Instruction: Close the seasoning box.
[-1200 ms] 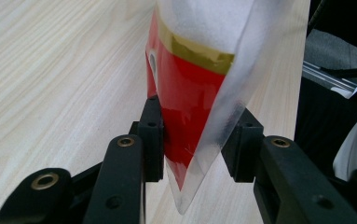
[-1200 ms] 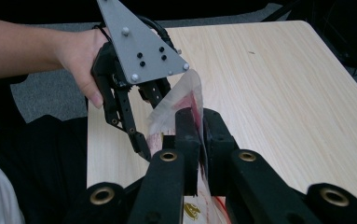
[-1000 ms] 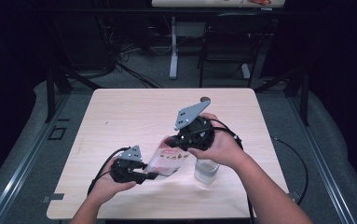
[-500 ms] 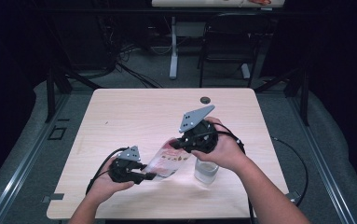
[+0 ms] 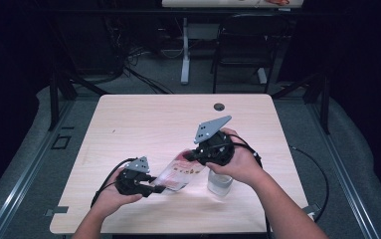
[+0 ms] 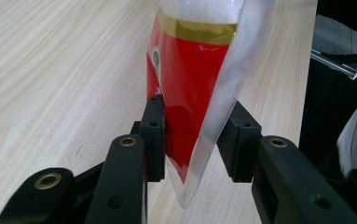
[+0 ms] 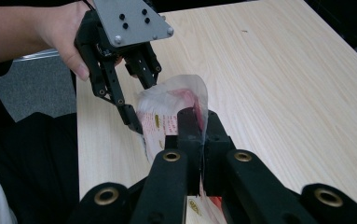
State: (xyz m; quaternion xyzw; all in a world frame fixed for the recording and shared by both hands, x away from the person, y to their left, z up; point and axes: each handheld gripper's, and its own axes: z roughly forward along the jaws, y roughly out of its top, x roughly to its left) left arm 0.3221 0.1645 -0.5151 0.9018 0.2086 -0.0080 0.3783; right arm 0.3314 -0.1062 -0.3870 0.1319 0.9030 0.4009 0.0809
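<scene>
A person seated at a pale wooden surface (image 5: 143, 124) holds a pair of black tongs in each hand, with a clear plastic pouch (image 5: 180, 173) printed in red and white stretched between them above the surface's near half. The left tongs (image 5: 150, 185) grip the pouch's lower, nearer end: in the left gripper view the two jaws stand a little apart, pressing the pouch's tapered red end (image 6: 190, 107) from both sides. The right tongs (image 5: 190, 155) are clamped on the pouch's upper end; in the right gripper view the jaws (image 7: 198, 135) meet tightly on a fold of crinkled plastic (image 7: 167, 105). The pouch's long axis slants from near-left up to far-right, its right end higher. A small clear cup (image 5: 220, 182) stands on the surface just under the right hand (image 5: 242, 162). A dark round hole (image 5: 219, 106) sits near the surface's far edge.
</scene>
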